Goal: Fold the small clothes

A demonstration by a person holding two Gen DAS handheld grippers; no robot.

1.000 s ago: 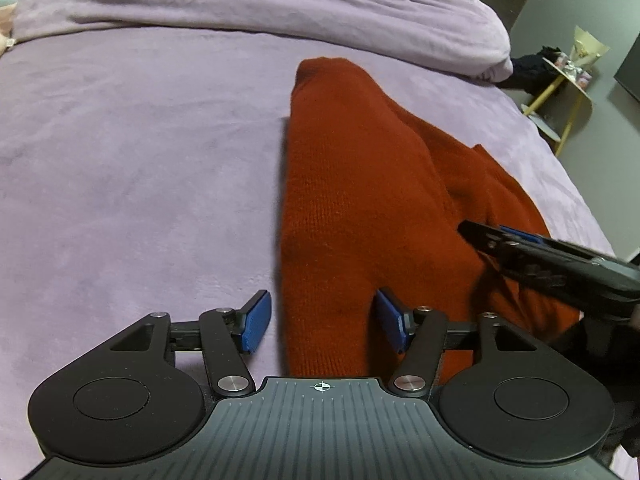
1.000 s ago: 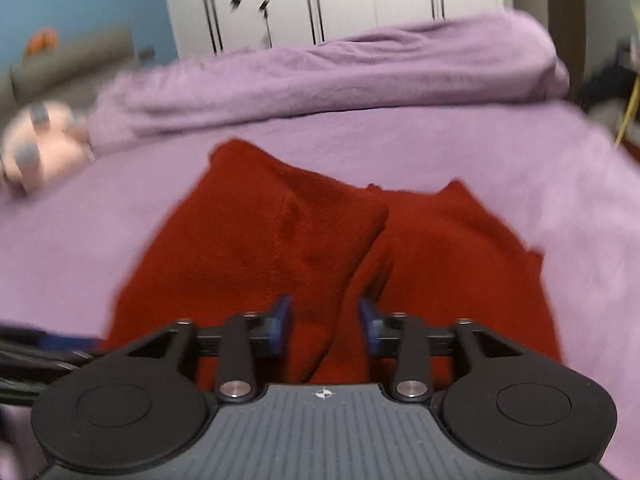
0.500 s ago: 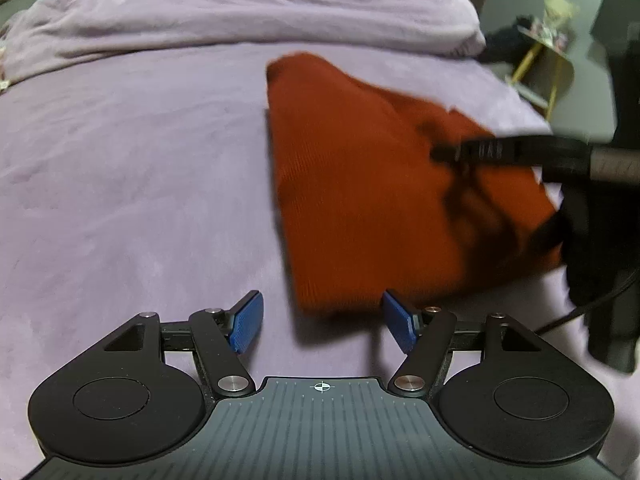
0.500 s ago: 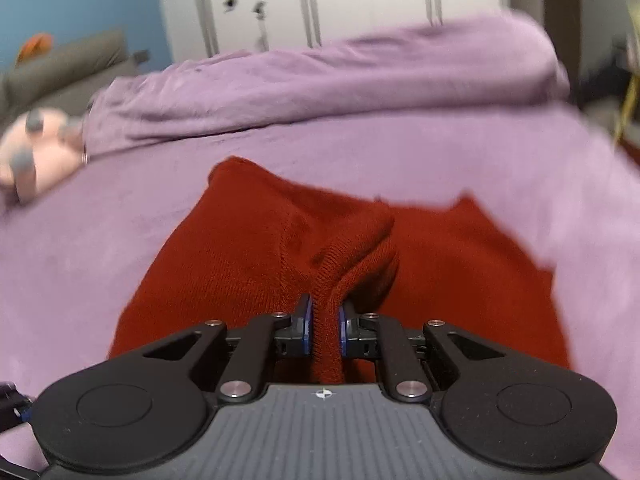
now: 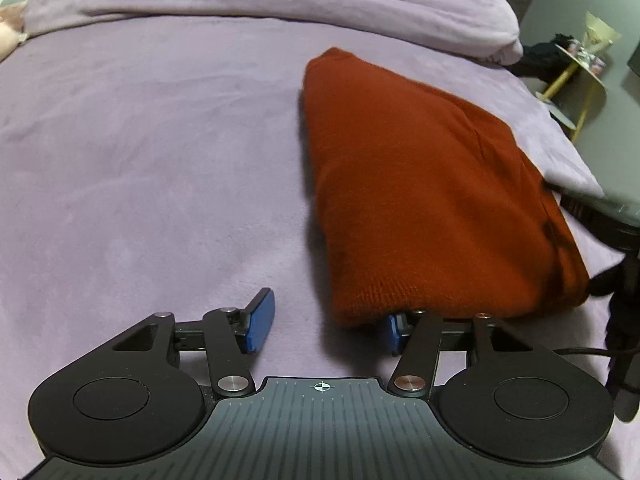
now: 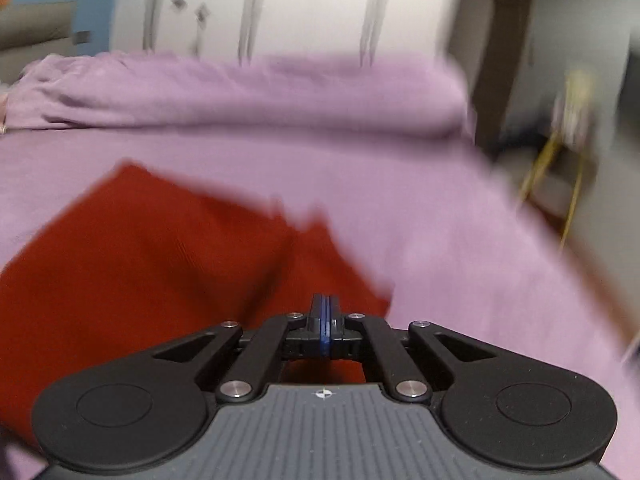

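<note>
Left gripper point(image 5: 326, 322): black two-finger tool pointing steeply down and forward.
Left jaws: apart and closing, nothing pressed between them.
Left pads: both blue; the left one point(image 5: 261, 320) is in full view, the right one is half hidden, only its edge showing.
Right gripper point(image 6: 326, 320): black two-finger tool, angled down and forward, less steeply than the left.
Right jaws: fully closed.
Right pads point(image 6: 326, 326): blue faces pressed flat together, showing as one thin blue line; nothing seen between them.
Right gripper from the left camera: a dark, blurred shape at the right edge; no detail can be made out.
Person's hands: out of view.
</note>
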